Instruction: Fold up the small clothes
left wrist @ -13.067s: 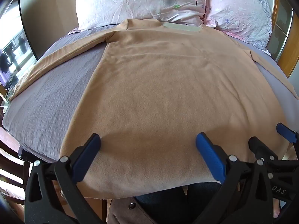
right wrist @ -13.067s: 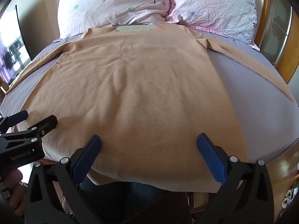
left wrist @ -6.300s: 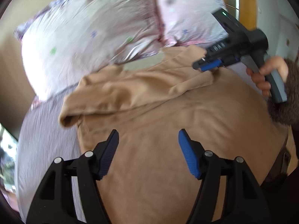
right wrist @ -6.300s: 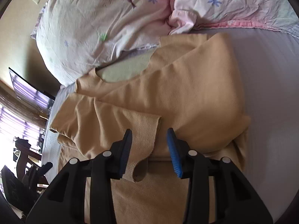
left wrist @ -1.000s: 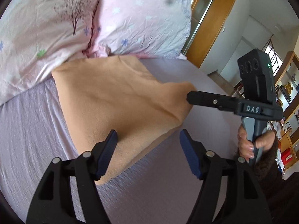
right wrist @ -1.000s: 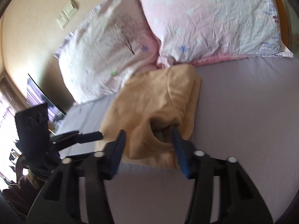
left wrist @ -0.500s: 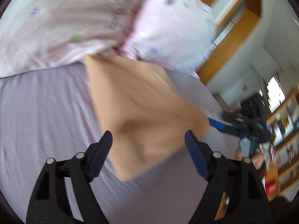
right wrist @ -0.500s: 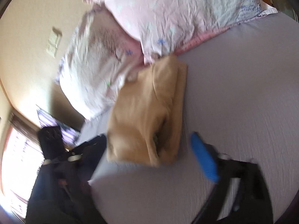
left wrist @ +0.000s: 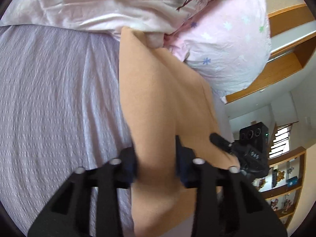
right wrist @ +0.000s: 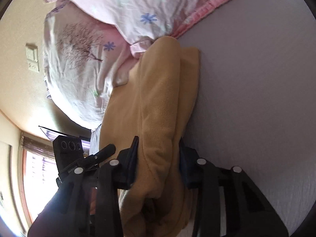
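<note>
The tan fleece garment (left wrist: 164,102) is folded into a thick, narrow bundle on the lilac bed sheet (left wrist: 55,98), its far end against the pillows. My left gripper (left wrist: 156,162) is shut on the bundle's near left part. My right gripper (right wrist: 158,162) is shut on the near right part of the same garment (right wrist: 158,98), where several layers bunch between its fingers. The right gripper also shows in the left wrist view (left wrist: 223,141), and the left gripper shows in the right wrist view (right wrist: 104,151). Both views are tilted.
Two pink floral pillows (left wrist: 110,2) (right wrist: 126,6) lie at the head of the bed. A wooden headboard and cupboard (left wrist: 284,63) stand to the right. A window (right wrist: 35,169) and a wall switch (right wrist: 32,57) are to the left.
Both grippers have closed on the near end of the folded garment; half a second ago their jaws were wide open in front of it. Both cameras have tilted and moved closer.
</note>
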The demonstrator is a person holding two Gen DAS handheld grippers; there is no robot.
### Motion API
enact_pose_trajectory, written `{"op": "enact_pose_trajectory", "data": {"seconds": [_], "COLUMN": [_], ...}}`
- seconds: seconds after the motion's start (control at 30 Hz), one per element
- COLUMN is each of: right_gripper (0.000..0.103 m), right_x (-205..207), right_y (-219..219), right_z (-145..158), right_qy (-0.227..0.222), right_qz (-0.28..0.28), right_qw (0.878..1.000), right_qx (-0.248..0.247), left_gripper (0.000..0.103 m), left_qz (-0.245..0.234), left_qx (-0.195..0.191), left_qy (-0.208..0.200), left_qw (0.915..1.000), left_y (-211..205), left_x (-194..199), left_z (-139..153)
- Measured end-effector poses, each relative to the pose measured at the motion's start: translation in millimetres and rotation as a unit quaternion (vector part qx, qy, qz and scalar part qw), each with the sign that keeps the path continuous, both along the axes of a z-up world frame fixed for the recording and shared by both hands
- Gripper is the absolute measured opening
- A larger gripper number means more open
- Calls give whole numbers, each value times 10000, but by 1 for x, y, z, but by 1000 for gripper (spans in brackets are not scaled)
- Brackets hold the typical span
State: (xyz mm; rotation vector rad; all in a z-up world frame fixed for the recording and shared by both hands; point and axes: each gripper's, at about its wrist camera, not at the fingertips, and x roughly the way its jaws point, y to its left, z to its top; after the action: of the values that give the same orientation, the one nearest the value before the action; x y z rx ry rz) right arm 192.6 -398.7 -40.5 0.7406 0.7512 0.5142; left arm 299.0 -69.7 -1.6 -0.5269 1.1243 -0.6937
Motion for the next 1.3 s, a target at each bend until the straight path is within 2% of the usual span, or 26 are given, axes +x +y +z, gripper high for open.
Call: {"op": "enact_pose_trajectory", "data": {"seconds": [0.1,0.2,0.27,0.3,0.33,0.37,0.4,0.43,0.47,0.53,0.57,0.63,0.7,0.77,0.83,0.87,0.9,0.93,0.97,1.0,1.03,1.07,1.13,1.17,1.23,1.3], "right_gripper": [33,34,38,47,53,55,62,69,72,83,84,84,84,83,84,84,90,101,102,102,102,102,102,102,102,102], "right_x": [-8,-13,-13,-15,-23,-35,-48,-65,-78,-96,-98,-93,-78,-60,-68,-78,-90,-110,-122,-133,-146,-155,-162,-163,-166,-169], "right_y": [21,57,82,88,88,83,78,75,76,85,93,106,107,103,102,103,105,104,107,108,114,114,125,128,136,139], "right_z": [13,17,12,13,19,29,38,50,58,63,62,50,30,7,11,18,26,35,40,42,42,36,24,17,2,-12], "right_qy": [-280,-413,-269,-211,-282,-495,-757,-1103,-1368,-1626,-1603,-1334,-836,-287,-400,-557,-778,-1063,-1290,-1455,-1526,-1495,-1332,-1262,-1114,-979], "right_qz": [278,595,741,658,445,211,84,80,209,751,995,1099,778,677,668,633,557,443,330,181,-13,-162,-410,-462,-565,-643], "right_qw": [9992,9971,9943,9926,9919,9922,9919,9907,9889,9838,9820,9849,9934,9972,9968,9959,9941,9904,9858,9804,9733,9669,9529,9485,9436,9353], "right_qx": [56,-239,-718,-1002,-1153,-1123,-1014,-792,-539,-20,128,122,-138,-140,-162,-312,-507,-771,-1022,-1313,-1713,-2062,-2695,-2869,-3065,-3339], "left_gripper": [27,29,34,35,34,34,34,39,47,55,56,60,61,60,60,63,68,87,100,101,101,101,101,101,101,101], "left_qz": [-3,130,188,246,324,422,439,421,385,238,114,-114,-214,-196,-139,-51,94,333,561,781,886,914,866,849,836,775], "left_qx": [138,227,695,909,964,985,962,878,774,624,570,578,780,979,1061,1156,1400,1872,2287,2679,2940,3102,3204,3272,3567,3640], "left_qy": [-406,-644,-706,-740,-814,-985,-1157,-1330,-1449,-1505,-1464,-1287,-1002,-1005,-1127,-1249,-1389,-1527,-1621,-1728,-1798,-1797,-1628,-1548,-1407,-1327], "left_qw": [9991,9976,9949,9928,9915,9893,9876,9863,9857,9863,9875,9899,9917,9899,9879,9854,9803,9698,9583,9446,9346,9291,9291,9283,9198,9186], "left_y": [24,60,79,89,98,107,113,116,117,107,96,71,53,44,46,49,53,57,61,64,67,69,73,74,73,73], "left_x": [-20,-41,-50,-55,-61,-71,-81,-93,-105,-121,-127,-129,-127,-126,-133,-139,-147,-157,-165,-174,-181,-187,-188,-188,-186,-184], "left_z": [17,29,28,28,31,38,48,57,65,70,67,56,36,26,33,39,44,50,53,55,56,54,46,41,29,21]}}
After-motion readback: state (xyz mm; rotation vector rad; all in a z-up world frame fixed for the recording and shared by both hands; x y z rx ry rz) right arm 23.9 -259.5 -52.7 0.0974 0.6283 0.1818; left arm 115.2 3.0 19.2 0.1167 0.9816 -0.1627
